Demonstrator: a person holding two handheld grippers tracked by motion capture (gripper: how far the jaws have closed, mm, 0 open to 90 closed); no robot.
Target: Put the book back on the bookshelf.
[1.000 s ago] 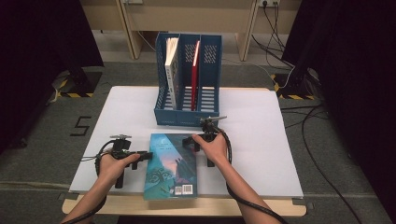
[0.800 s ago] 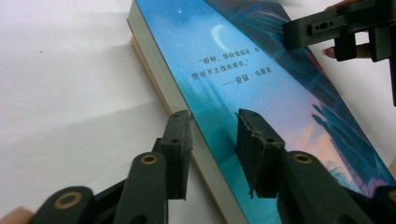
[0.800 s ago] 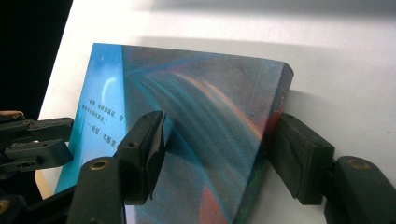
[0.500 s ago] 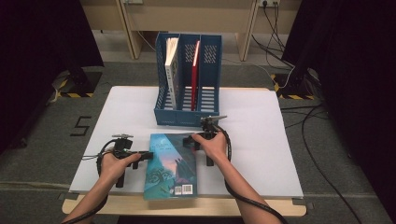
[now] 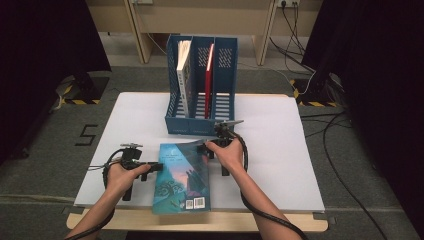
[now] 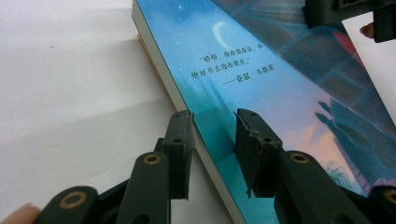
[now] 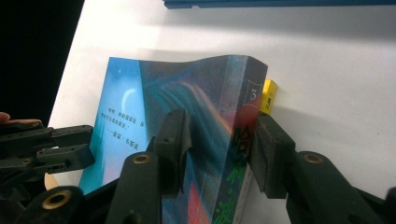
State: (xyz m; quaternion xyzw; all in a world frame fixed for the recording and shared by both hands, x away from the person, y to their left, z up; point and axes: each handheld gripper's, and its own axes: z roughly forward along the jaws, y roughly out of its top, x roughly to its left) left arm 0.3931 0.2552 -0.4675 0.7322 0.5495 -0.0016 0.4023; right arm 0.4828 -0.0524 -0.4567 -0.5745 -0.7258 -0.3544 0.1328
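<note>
While we look down from above, we see a white table (image 5: 280,165) with a blue file rack (image 5: 202,85) standing at its far middle. Two books stand upright in the rack: a pale one (image 5: 184,75) in the left slot and a red one (image 5: 208,80) in the next slot.

Near the front edge lies a blue paperback (image 5: 182,177), back cover up, with a barcode at its near end. A person's forearms come in from below, one hand on each tool.

We see the left gripper (image 5: 156,166) at the book's left edge. In the left gripper view its jaws are apart, one on the table side and one over the cover, with the page edge of the book (image 6: 243,93) between them. We cannot tell whether they touch it.

We see the right gripper (image 5: 206,147) at the book's far right corner, near the rack's front. In the right gripper view its jaws straddle the spine side of the book (image 7: 187,107), one on the cover and one against the spine. The cover bulges upward there. A small yellow object (image 7: 268,95) shows just beyond the spine.
</note>
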